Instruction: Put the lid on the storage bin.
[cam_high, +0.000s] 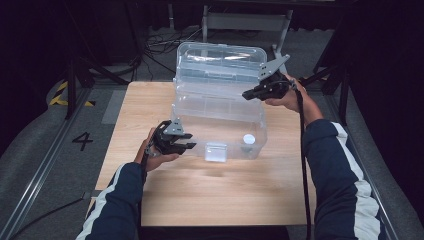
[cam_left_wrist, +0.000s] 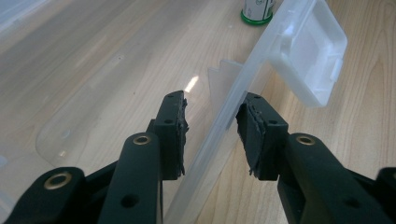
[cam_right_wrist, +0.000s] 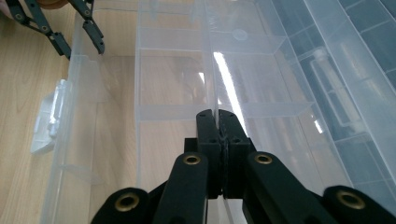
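a dark studio surrounds the wooden table (cam_high: 150, 105), where a clear storage box (cam_high: 220, 135) stands near the far edge, its lid (cam_high: 220, 62) raised. the right hand-held gripper (cam_right_wrist: 218, 117) is clamped on a thin inner tray (cam_right_wrist: 187, 70) wall. the left hand-held gripper (cam_left_wrist: 212, 122) straddles the front rim, jaws apart, not pinching it. to lift the tray well, raise it evenly and brace the box in front.

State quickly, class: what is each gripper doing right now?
Left gripper: open, fingers astride the front wall of the clear plastic storage box, not pressing.
Right gripper: shut on the clear plastic insert tray.
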